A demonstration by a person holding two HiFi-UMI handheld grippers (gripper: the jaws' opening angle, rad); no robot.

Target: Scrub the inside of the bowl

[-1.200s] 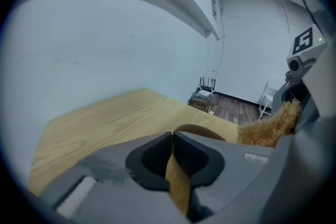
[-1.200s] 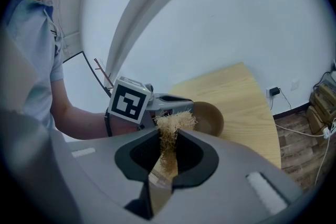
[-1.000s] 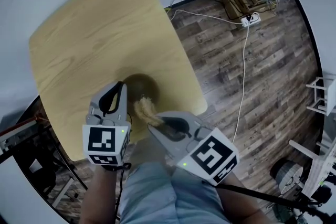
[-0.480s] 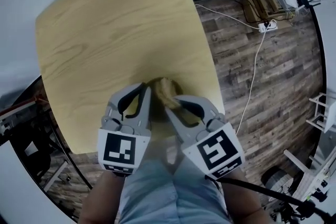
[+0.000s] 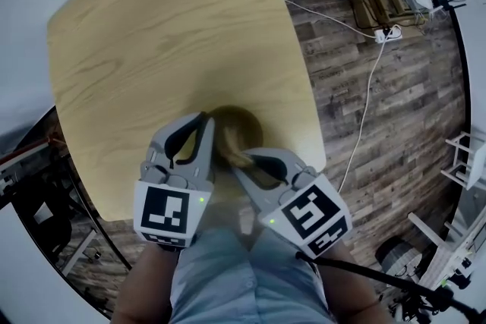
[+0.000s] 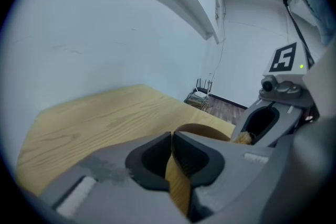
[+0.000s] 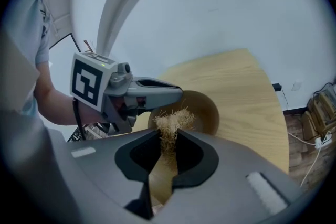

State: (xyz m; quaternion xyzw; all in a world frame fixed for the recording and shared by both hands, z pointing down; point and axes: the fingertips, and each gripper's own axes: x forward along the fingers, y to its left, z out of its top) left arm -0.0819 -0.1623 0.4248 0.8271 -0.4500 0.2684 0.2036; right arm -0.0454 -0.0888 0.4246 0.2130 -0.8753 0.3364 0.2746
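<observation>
The left gripper has its two grey jaws pressed together on the thin wall of the round brown wooden bowl, whose tan rim runs up between them in the lower middle of the left gripper view. In the head view this gripper sits just left of centre, touching the bowl's left edge.

The right gripper is clamped on a tuft of straw-coloured fibrous scrubber. The frayed fibres stick up past the jaw tips at the middle of the right gripper view. Just beyond them the bowl shows its dark hollow to the camera, and the left gripper reaches in from the left of the frame to hold its near edge. From above, the right gripper comes in from the lower right, and the scrubber lies over the bowl's inside.

The bowl is on the pale wooden table with rounded corners, close to its lower right edge, a little below the centre of the head view. To the right of the table is dark wood-plank floor. A white cable runs down across it from a power strip in the upper right.
</observation>
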